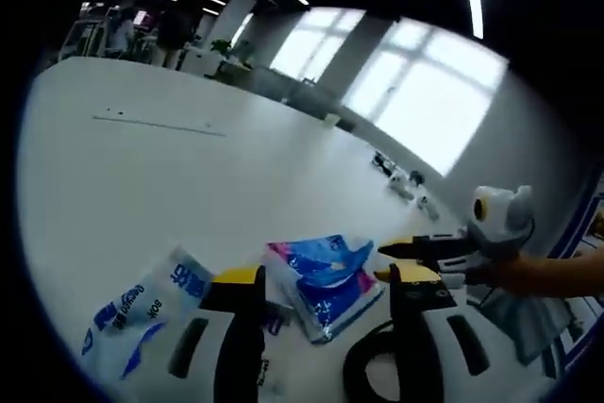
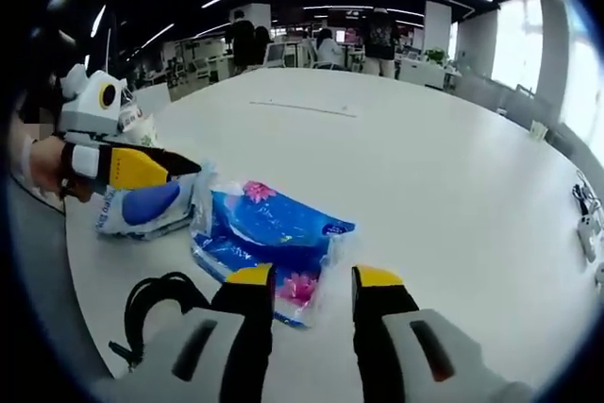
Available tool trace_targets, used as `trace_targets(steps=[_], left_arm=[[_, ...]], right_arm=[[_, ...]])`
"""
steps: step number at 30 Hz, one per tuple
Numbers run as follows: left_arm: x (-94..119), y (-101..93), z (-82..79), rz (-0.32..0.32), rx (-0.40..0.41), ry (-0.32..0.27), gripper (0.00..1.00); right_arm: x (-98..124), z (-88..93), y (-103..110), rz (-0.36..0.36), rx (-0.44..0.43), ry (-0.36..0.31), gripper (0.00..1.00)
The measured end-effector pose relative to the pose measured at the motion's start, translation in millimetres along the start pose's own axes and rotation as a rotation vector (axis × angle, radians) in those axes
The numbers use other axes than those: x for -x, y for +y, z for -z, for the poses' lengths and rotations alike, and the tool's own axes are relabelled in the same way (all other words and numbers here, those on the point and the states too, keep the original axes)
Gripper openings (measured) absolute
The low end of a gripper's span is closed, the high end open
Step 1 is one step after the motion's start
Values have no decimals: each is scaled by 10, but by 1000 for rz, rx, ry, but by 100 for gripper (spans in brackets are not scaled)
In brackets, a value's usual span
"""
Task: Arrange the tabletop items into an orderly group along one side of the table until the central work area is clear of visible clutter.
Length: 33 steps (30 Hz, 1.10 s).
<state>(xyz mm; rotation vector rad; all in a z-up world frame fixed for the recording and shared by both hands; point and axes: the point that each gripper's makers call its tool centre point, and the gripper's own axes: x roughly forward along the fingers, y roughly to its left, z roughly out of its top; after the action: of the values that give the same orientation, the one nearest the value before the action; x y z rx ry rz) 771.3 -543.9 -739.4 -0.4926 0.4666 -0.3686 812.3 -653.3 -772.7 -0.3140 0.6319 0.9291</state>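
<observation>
We see both grippers, the left gripper [image 1: 326,282] and right gripper [image 2: 311,282], with jaws apart, empty, near the blue tissue pack [image 2: 269,238] on the white table [image 2: 425,167].

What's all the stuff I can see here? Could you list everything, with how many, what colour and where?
Blue packet: one, blue plastic with pink flowers, on the table just ahead of the right gripper's jaws.
White pouch: one, white with blue print, on the table beside the blue packet.
Black loop: one, a black strap or cable, at the table's near edge.
Table: one, large, white.
Small items: a few, dark and white, far side of the table; too small to identify.
People: several, in the office behind the table.
Left gripper: one, yellow-tipped jaws apart, over the white pouch and blue packet.
Right gripper: one, yellow-tipped jaws apart.
Hand: one, holding the left gripper.
</observation>
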Motion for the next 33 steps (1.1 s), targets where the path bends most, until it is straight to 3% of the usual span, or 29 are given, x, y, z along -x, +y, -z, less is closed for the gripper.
trace_targets(steps=[15,25,33], left_arm=[[164,-55,-8,-25,26,8,69],[346,-67,1,-42,32,2,75],[519,0,10,-73,54,5,76]], right_arm=[[126,-85,82,-12,34,-15,46],[156,-227,147,-28,73,-26,46],[87,-371,329,-68,103,-34,44]])
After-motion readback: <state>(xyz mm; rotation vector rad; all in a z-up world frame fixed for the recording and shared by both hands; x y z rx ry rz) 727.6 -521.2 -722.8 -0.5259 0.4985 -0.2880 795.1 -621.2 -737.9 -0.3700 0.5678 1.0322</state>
